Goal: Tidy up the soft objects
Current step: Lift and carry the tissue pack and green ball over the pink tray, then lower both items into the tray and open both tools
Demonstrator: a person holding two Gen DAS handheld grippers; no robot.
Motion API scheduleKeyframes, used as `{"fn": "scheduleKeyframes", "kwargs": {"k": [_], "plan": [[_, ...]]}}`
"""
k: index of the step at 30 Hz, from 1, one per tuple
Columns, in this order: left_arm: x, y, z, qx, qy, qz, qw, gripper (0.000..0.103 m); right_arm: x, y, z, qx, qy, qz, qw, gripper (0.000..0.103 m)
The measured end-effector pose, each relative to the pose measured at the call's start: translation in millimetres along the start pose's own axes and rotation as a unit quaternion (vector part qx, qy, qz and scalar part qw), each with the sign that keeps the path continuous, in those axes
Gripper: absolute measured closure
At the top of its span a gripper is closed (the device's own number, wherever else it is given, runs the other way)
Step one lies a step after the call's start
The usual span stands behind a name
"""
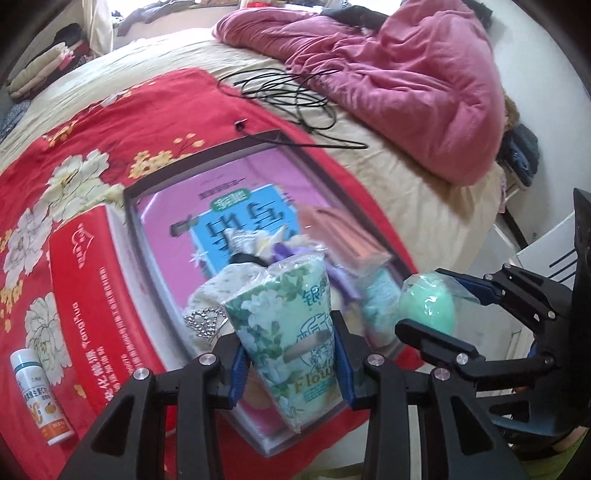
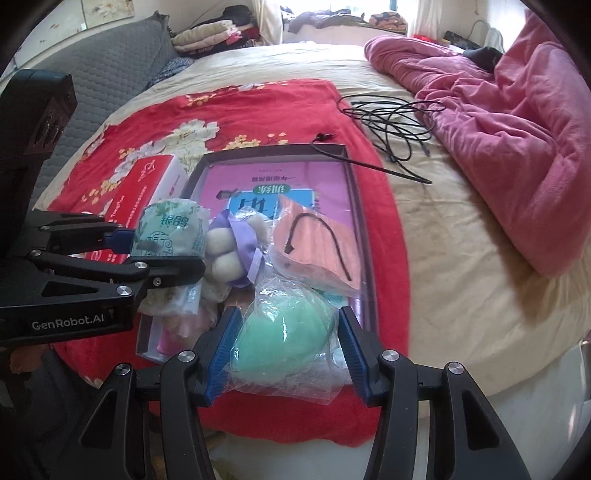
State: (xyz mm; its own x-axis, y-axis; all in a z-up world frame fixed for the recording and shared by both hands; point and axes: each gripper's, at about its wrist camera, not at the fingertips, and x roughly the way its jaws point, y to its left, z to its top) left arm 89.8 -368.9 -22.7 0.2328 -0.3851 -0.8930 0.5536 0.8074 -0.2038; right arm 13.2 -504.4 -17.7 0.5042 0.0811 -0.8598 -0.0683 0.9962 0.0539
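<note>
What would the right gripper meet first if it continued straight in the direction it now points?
Probably the tray and its contents. The right gripper, holding the bagged green sponge, points down over the tray's near end; the orange cloth pack lies just ahead. Depth is unclear.

tray floor: mostly covered by the soft things piled in it; print only partly readable
tissue pack: far end blurred, lower print hidden by the pads
bottle: label too small to read
red box: near end hidden behind the gripper frame
clothes pile: too far to tell apart
</note>
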Motion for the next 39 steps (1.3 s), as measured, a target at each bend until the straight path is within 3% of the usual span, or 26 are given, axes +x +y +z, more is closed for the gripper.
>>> {"fn": "scheduleKeyframes", "kwargs": {"k": [6,17,24,36,39], "plan": [[6,16,2,-0.013,0.004,-0.003,0.9999,0.063,23,1,6,0.004,0.011,0.006,1.0,0.048],[16,15,7,-0.005,0.006,-0.008,0.9999,0.063,50,-2,18,-0.011,0.021,-0.024,0.999,0.047],[20,16,9,-0.006,0.006,-0.014,0.9999,0.063,62,-2,23,-0.014,0.017,-0.019,1.0,0.047],[25,20,13,-0.012,0.009,-0.011,0.9998,0.063,70,2,23,-0.021,0.007,-0.021,1.0,0.043],[26,20,14,-0.012,0.009,-0.011,0.9998,0.063,69,6,22,-0.031,0.004,-0.024,0.999,0.038]]}}
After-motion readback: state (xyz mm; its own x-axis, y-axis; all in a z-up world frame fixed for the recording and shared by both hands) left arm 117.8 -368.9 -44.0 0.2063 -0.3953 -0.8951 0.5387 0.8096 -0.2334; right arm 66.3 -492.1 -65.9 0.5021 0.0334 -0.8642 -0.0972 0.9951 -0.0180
